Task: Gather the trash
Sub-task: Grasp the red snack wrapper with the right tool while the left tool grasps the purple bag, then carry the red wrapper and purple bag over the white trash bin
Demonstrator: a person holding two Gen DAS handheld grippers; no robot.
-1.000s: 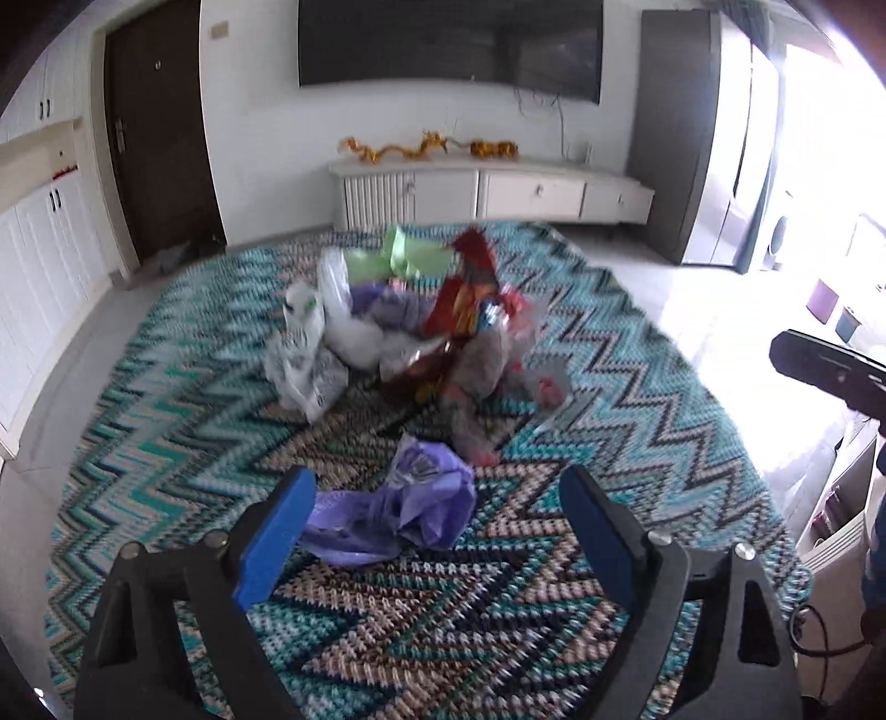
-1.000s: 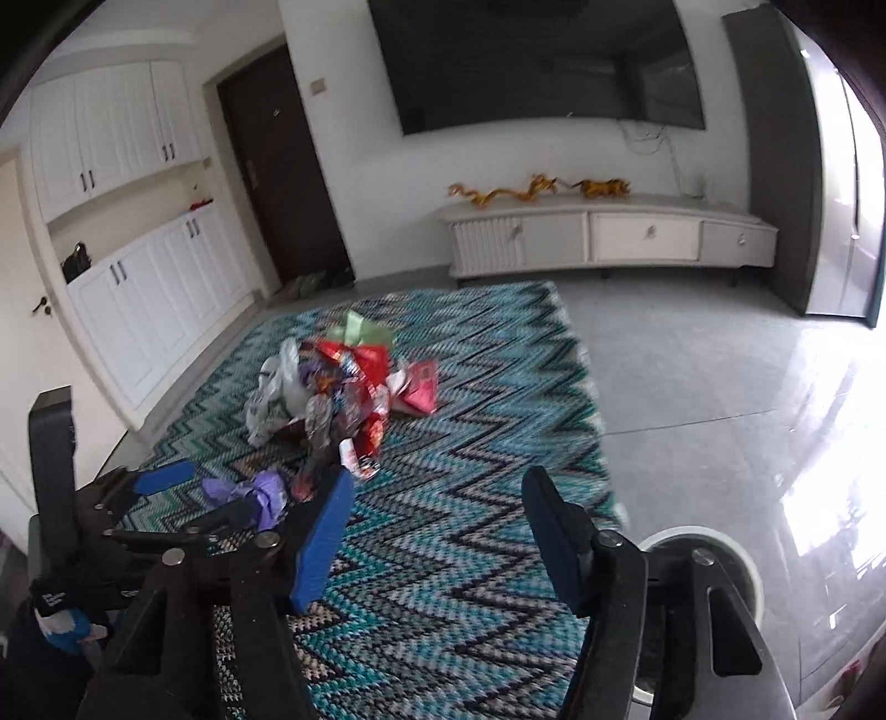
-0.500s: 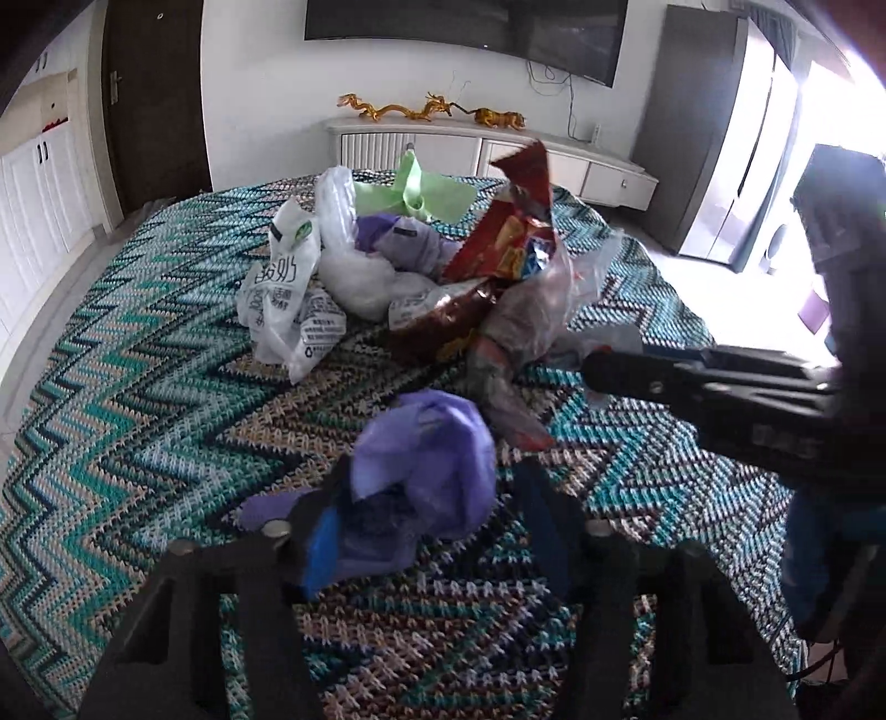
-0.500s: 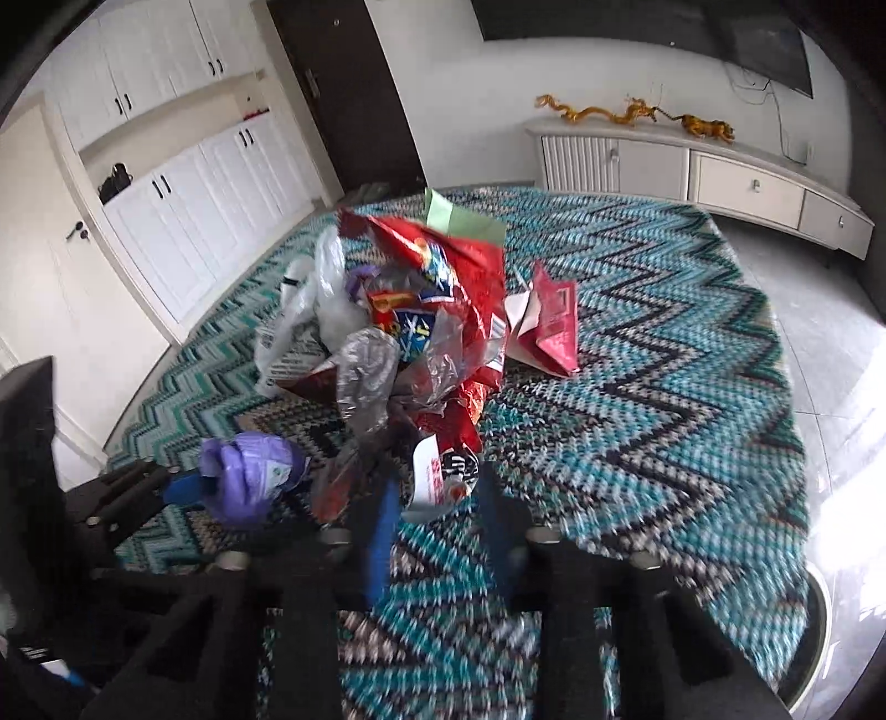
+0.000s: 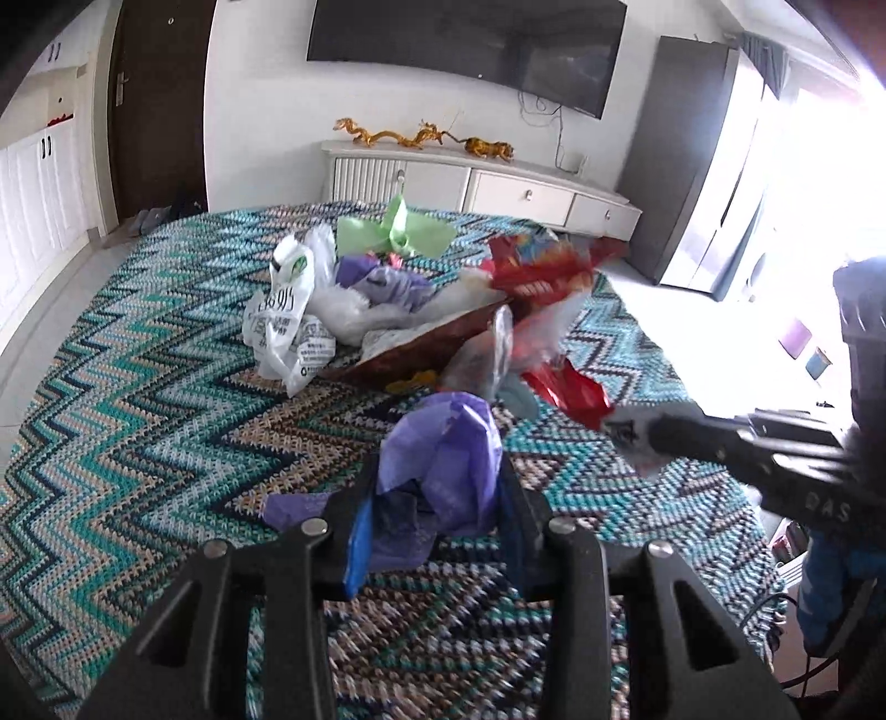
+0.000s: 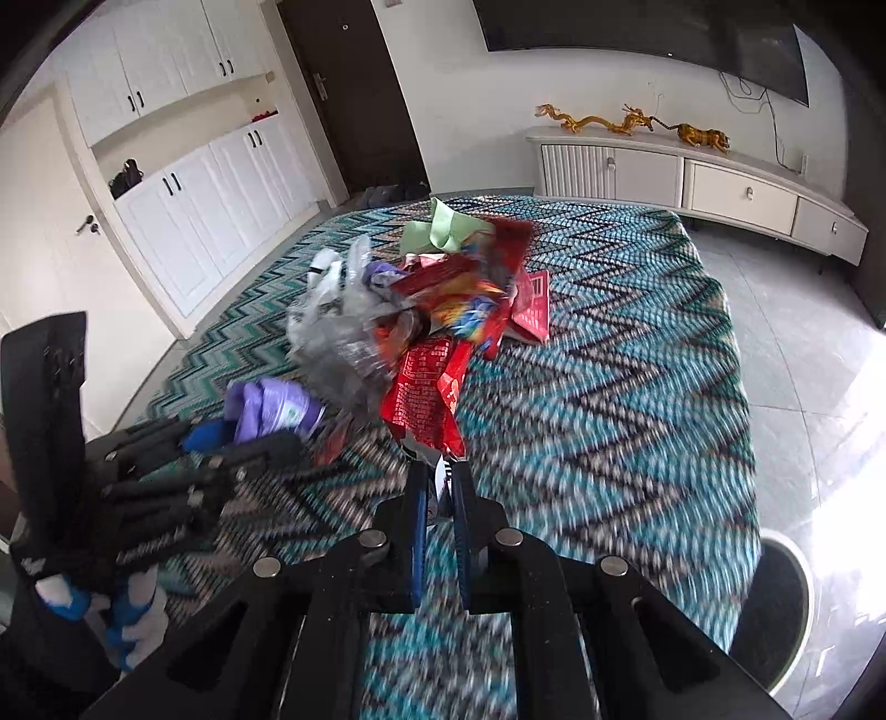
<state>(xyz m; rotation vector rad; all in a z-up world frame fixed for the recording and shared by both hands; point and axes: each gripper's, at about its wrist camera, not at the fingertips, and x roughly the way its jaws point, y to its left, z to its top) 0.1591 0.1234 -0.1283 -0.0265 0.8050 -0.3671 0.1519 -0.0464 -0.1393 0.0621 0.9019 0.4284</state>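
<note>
A pile of trash [image 5: 398,310] lies on the zigzag rug [image 5: 138,421]: white plastic bags [image 5: 288,327], a green wrapper [image 5: 396,232], purple bags and red snack packets. My left gripper [image 5: 434,498] is shut on a crumpled purple plastic bag [image 5: 443,459], lifted just off the rug. My right gripper [image 6: 440,487] is shut on the lower end of a red snack wrapper [image 6: 426,393], which rises from the pile's near side. In the left wrist view the right gripper [image 5: 664,432] comes in from the right; in the right wrist view the left gripper [image 6: 238,437] is at the left with the purple bag [image 6: 271,410].
The rug covers most of the floor. A white TV cabinet [image 5: 476,188] stands against the far wall under a TV [image 5: 465,50]. White cupboards [image 6: 183,221] and a dark door [image 6: 354,94] are at the left. A round dark bin [image 6: 781,615] sits on the tiles at the right.
Both grippers closed from wide open: the left on the purple bag, the right on the red wrapper. Both now lift their pieces; the wrapper pulls up out of the pile.
</note>
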